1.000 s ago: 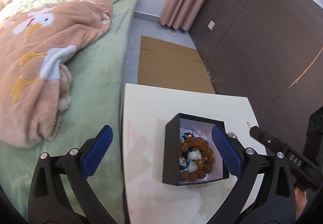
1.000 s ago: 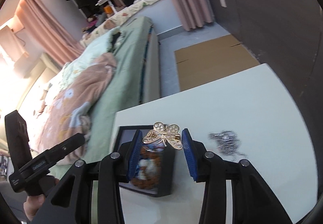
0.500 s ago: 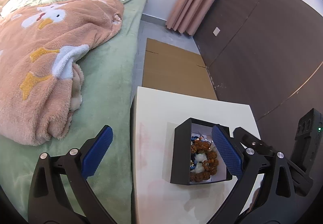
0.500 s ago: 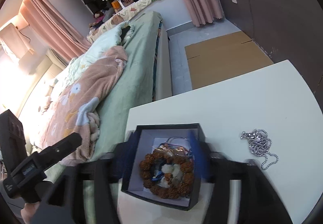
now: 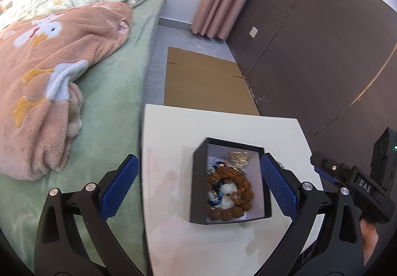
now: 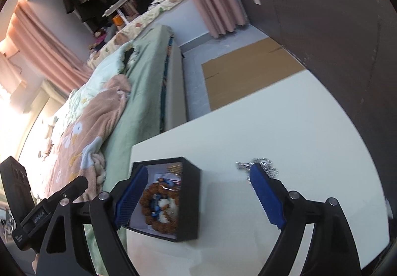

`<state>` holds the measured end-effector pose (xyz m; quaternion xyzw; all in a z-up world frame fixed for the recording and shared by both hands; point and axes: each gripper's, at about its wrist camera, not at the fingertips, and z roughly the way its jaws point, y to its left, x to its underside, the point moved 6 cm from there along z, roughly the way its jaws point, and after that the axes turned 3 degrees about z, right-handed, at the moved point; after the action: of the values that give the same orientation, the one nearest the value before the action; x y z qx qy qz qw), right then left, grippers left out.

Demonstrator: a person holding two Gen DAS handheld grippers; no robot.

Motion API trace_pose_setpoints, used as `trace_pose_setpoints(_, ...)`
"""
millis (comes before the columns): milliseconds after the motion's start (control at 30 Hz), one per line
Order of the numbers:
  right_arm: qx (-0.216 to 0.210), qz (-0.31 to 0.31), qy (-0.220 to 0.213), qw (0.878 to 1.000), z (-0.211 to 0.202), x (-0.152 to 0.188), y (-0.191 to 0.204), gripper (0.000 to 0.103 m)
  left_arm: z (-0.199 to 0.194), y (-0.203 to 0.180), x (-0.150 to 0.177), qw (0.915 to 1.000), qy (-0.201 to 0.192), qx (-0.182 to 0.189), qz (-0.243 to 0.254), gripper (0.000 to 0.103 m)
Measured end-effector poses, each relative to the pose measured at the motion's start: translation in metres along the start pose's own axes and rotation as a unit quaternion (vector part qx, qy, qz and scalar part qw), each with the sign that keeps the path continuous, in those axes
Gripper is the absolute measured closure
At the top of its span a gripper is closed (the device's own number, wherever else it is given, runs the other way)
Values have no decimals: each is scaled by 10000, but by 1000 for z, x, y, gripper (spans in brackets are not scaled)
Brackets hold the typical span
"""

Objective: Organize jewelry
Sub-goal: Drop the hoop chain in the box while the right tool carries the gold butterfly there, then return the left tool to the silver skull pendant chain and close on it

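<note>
I saw both my left hand-held gripper (image 5: 198, 187) and right hand-held gripper (image 6: 198, 197) spread wide, empty, over the open black rectangular box (image 5: 198, 191) of brown beads on the white desk (image 5: 173, 238), its long axis running away from me, beside the green bed (image 5: 111, 107).

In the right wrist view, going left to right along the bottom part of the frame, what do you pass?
Left gripper body → right gripper's left finger pad → black box holding the beaded bracelet → bare white table → right finger pad, with the silver chain just behind its tip.
</note>
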<state>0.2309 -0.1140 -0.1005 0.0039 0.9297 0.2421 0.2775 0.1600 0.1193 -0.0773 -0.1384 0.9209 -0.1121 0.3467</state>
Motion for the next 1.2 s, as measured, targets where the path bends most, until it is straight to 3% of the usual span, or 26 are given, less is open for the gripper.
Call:
trace_pose_setpoints(367,272,442,121,9986,-28,-1,-66,21,11,-79,14,9963,127,251,817,6)
trace_pose_setpoints(467,290,547,129,9980,-34,-3,-79,21,17,-101,17,9934,218,294,1083,15)
trace_pose_setpoints(567,270,683,102,9972,-43,-7,-93,21,25,-121,22,9905,373,352,1275,16)
trace_pose_setpoints(633,286,771,83,9966,-47,-10,-102,21,30,-131,27,9895,455,386,1319,17)
trace_pose_setpoints(900,434,987,161,9940,-55,-15,-135,22,62,-173,35,9865,966,519,1220,35)
trace_pose_setpoints(1200,632,1269,80,9899,-65,-23,-173,26,104,-193,44,9843,1307,273,1156,45)
